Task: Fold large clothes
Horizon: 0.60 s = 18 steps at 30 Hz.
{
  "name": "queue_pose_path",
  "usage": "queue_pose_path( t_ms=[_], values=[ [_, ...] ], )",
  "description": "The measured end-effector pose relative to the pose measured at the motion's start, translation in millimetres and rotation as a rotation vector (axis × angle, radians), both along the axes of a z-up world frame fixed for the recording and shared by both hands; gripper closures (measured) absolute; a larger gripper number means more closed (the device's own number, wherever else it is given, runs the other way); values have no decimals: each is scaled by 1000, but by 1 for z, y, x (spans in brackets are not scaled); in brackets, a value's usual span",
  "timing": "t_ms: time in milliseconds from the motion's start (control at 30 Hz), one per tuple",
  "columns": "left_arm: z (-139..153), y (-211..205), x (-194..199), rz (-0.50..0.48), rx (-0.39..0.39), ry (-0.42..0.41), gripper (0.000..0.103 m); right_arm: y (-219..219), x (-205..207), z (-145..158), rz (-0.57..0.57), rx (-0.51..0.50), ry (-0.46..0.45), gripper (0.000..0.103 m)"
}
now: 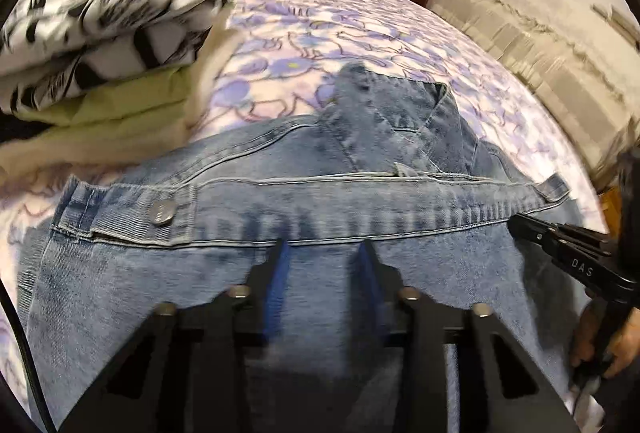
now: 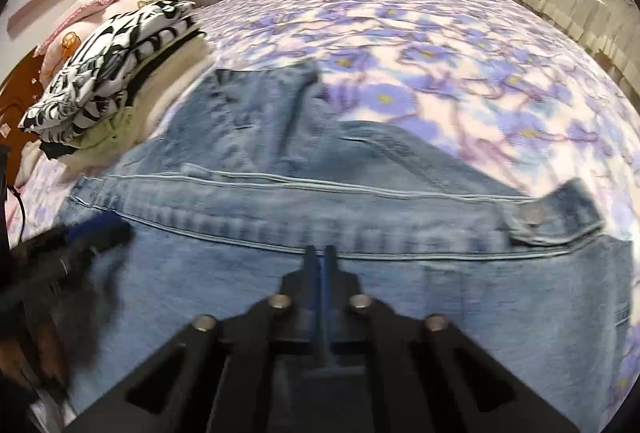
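Crosswise, denim jacket (image 1: pixel 360 201) hem (collar beyond)

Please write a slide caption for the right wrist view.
Right gripper shut at the hem band of a denim jacket on a floral bed.

Both wrist cameras look steeply down along their jaws, close over the denim jacket (image 1: pixel 320 201) on the bed (image 2: pixel 440 73), sharing its banded hem.
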State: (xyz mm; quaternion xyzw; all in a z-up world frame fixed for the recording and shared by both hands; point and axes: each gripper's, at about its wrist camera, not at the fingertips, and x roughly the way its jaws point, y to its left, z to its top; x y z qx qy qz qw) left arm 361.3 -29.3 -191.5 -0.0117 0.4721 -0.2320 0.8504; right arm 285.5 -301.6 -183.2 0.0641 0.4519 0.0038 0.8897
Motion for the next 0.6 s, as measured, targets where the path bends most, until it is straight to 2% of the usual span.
queue_pose_path(
  t_ms=[33, 67, 100, 167, 233, 267, 333, 367, 467, 533, 600],
  values=[
    [0, 7, 2, -8, -8, 9, 83, -7, -2, 0, -20, -32, 3, 103],
    [0, 15, 3, -18, -20, 15, 84, -22, -6, 0, -37, -63, 8, 103],
    [1, 22, 1, -15, -11, 6, 84, -33, -9, 0, -35, -48, 8, 103],
    [0, 38, 0, 20, 49, -15, 81, -61, -20, 0, -87, -102, 13, 103],
    [-3, 60, 1, 51, 43, -2, 81, -86, -31, 1, -146, -133, 18, 103],
    [-5, 70, 1, 65, 40, 3, 81, -98, -36, 0, -171, -136, 26, 103],
    [-7, 88, 4, 89, 18, 7, 81, -118, -45, -1, -176, -42, 20, 103],
    [-7, 93, 5, 96, 24, 4, 81, -121, -47, -2, -184, -26, 25, 103],
    [-6, 96, 6, 102, 37, 8, 81, -118, -48, 2, -206, -90, 33, 103],
    [-4, 90, 7, 103, 66, 9, 81, -117, -48, 3, -220, -77, 46, 100],
    [1, 87, 4, 114, 94, 25, 74, -114, -46, 10, -241, -72, 66, 98]
  ],
)
